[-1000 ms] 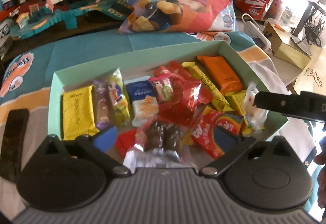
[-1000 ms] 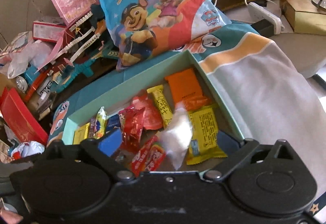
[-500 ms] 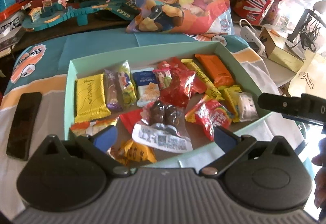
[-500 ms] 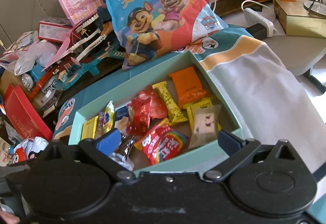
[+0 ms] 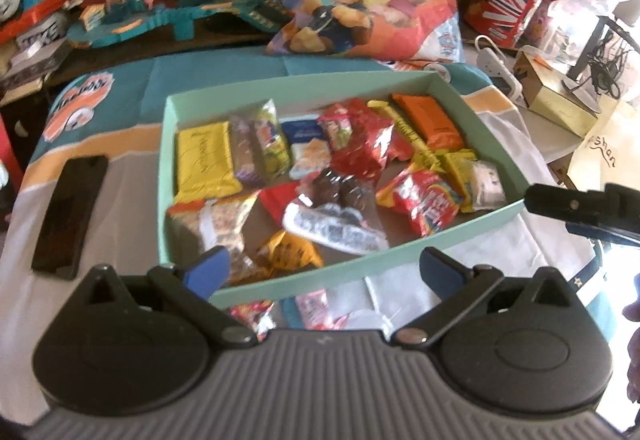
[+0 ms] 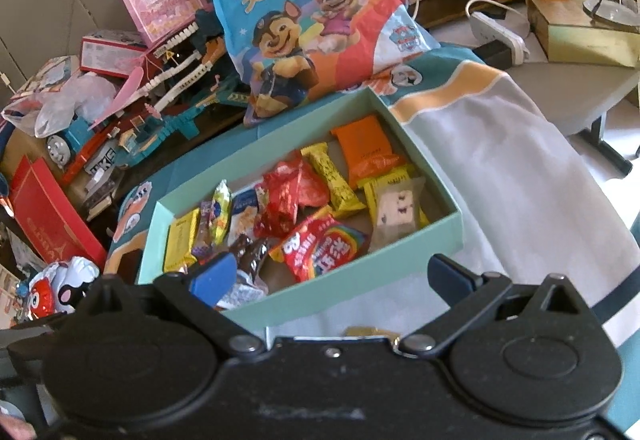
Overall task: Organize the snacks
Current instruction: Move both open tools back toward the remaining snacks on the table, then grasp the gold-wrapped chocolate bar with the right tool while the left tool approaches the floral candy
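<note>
Left hand-held gripper: released, jaws spread wide, nothing between them, raised over the near edge of the mint box. Right hand-held gripper: likewise released and empty, short of the box's near wall. The snacks lie loose inside the box ahead of both. A black phone lies left of the box. Bare cloth extends right of it.
</note>
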`<state>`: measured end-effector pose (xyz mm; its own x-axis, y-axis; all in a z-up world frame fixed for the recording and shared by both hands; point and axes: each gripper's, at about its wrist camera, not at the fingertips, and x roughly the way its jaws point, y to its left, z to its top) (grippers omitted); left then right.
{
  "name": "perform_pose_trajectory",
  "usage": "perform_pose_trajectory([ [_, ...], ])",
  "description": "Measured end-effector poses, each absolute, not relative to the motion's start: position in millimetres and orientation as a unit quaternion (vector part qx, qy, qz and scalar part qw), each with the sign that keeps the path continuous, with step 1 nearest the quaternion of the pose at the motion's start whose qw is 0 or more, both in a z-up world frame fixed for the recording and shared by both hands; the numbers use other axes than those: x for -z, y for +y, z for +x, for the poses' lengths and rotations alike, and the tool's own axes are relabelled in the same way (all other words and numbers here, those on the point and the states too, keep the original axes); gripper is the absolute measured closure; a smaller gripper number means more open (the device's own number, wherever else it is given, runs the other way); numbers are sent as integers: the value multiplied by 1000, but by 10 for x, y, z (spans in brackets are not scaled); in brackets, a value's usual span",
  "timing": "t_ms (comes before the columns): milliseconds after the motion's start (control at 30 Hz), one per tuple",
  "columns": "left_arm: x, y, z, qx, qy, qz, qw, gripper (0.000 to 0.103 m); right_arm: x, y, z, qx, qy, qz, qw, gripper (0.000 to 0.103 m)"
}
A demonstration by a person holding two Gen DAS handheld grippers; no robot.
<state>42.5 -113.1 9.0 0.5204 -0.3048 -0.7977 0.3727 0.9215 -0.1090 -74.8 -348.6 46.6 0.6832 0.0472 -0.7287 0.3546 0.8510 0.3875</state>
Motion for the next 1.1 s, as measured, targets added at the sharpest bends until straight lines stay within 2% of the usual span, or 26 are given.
perform_pose_trajectory([
  [400,289,-646,468,146,491,16,859,0,-43,-3338,-846,87,445,265,851,0],
  [667,593,-408,515,98,514,18,852,0,45,-3245,-783,107,458,233,851,0],
  [700,625,-397,513,90,514,21,853,0,77,-3231,-789,114,461,225,851,3],
  [833,744,-360,541,75,520,30,850,0,247,-3140,-782,119,483,198,845,24],
  [967,767,-385,577,72,521,26,850,0,334,-2950,-778,118,489,141,853,38],
  [1000,756,-411,576,73,517,28,852,0,337,-2899,-769,114,488,124,856,48],
  [1033,741,-447,565,73,510,32,857,4,340,-2839,-763,109,487,103,861,64],
  [1067,719,-486,543,72,498,39,863,7,343,-2779,-765,104,484,79,865,66],
  [1100,695,-524,517,71,489,45,868,16,348,-2727,-767,98,482,63,868,67],
])
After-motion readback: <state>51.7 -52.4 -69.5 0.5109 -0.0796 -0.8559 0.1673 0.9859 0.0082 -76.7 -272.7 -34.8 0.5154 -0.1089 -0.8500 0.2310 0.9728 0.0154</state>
